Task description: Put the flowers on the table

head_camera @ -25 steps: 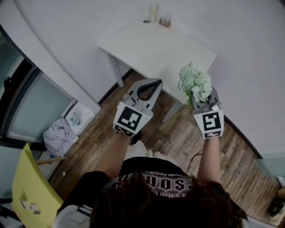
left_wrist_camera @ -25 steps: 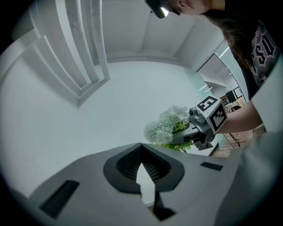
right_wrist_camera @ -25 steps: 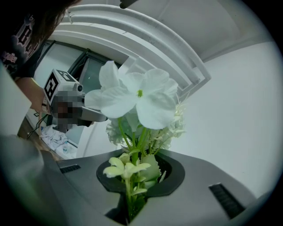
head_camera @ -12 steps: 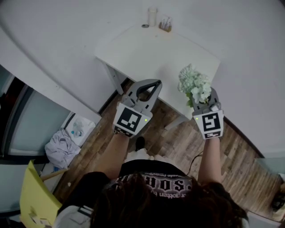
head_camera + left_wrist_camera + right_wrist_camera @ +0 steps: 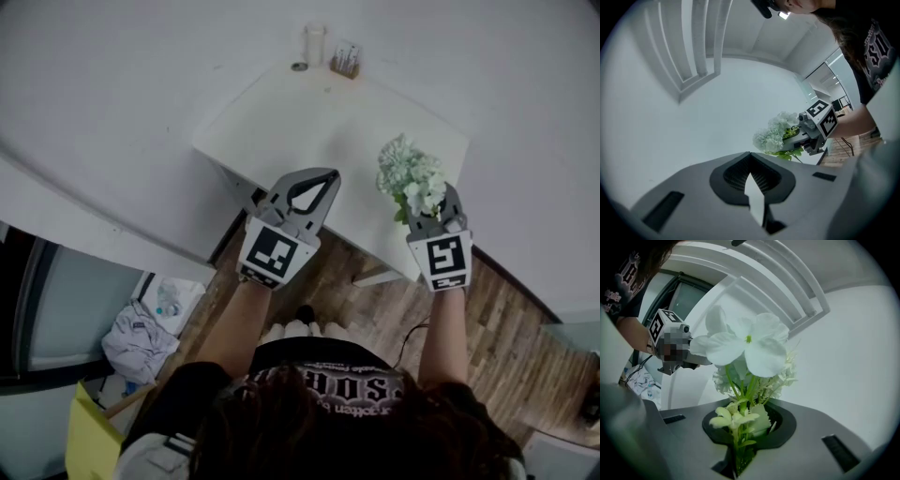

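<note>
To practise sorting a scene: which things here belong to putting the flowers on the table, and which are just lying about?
Job: flowers, right gripper with jaws shut on their stems, table.
Lying about: tall cup and small holder at the table's far edge, cloth bundle on the floor.

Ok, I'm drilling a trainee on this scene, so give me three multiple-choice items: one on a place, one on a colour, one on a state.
1. Where does the cup stand? A: at the table's far edge; B: on the floor; C: on a chair.
2. What colour are the flowers? A: red; B: white; C: purple.
3. How is the left hand-held gripper? A: shut on the flowers; B: wide open; C: shut, empty.
Key: 1 A, the cup sits on the tabletop's far side; 2 B, pale blooms on green stems in the right hand-held gripper; 3 C, its tips meet with nothing between.
</note>
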Available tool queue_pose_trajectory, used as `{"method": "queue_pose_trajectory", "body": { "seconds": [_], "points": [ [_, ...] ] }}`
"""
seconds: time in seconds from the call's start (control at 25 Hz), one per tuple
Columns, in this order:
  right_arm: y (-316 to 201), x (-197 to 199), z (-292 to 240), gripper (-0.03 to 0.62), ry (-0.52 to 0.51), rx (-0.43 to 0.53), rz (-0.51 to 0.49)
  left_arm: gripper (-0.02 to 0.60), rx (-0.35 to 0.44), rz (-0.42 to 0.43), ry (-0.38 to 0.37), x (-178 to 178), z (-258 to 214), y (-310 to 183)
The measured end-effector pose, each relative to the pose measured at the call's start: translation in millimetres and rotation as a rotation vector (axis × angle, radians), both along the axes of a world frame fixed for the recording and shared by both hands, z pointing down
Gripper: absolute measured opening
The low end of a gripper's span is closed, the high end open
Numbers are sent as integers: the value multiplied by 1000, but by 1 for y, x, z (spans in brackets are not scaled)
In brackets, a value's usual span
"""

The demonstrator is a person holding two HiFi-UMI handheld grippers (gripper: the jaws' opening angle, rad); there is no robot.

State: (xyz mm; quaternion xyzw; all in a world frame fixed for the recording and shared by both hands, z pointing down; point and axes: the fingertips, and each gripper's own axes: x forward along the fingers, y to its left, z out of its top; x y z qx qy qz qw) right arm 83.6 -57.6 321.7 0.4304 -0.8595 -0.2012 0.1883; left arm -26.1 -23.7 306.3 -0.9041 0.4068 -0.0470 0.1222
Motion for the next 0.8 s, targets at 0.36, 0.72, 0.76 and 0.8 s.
{"method": "queue_pose_trajectory", "body": {
  "seconds": [0.36,0.72,0.76,0.8],
  "points": [
    [-49,-27,-1,59,-2,-12,21,-2,4,37,1,-23,-3,-49],
    [-64,-31,3,58,8,-11,30,-2,10,45,1,-30,-2,-64],
    [-65,-30,4,58,7,-12,32,-2,8,50,1,-29,-1,-65],
    [-68,-29,4,59,6,-13,33,-2,6,52,0,-28,1,-67]
  ]
}}
